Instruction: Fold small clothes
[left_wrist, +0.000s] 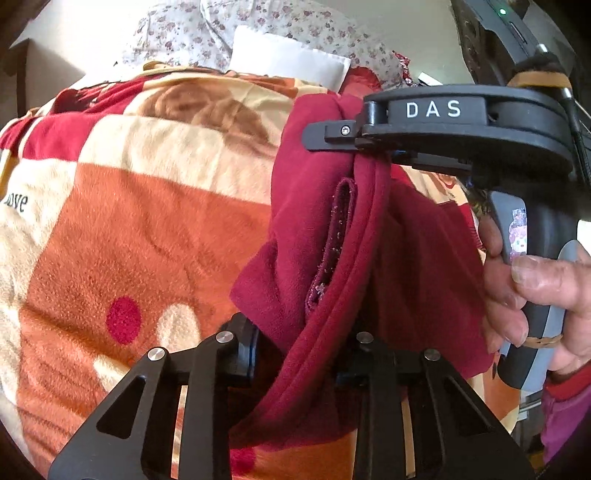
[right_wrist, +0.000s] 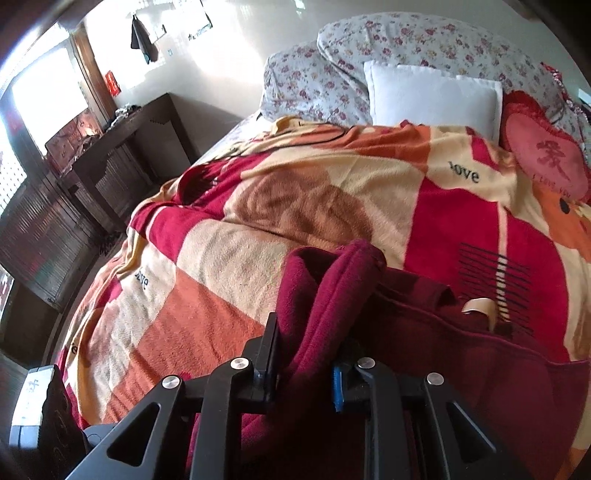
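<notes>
A dark red garment (left_wrist: 314, 229) hangs bunched above the patterned blanket (left_wrist: 129, 221). My left gripper (left_wrist: 303, 354) is shut on a lower fold of it. My right gripper (left_wrist: 373, 147) comes in from the right, held by a hand (left_wrist: 535, 291), and is shut on the garment's upper edge. In the right wrist view my right gripper (right_wrist: 306, 369) pinches a thick fold of the garment (right_wrist: 332, 291), and the rest of the cloth trails right over the blanket (right_wrist: 332, 177). A tan loop (right_wrist: 480, 306) shows on the garment.
A white pillow (right_wrist: 432, 96) and a floral quilt (right_wrist: 406, 40) lie at the bed's head. A red heart cushion (right_wrist: 543, 158) sits at the far right. A dark wooden cabinet (right_wrist: 122, 147) stands left of the bed.
</notes>
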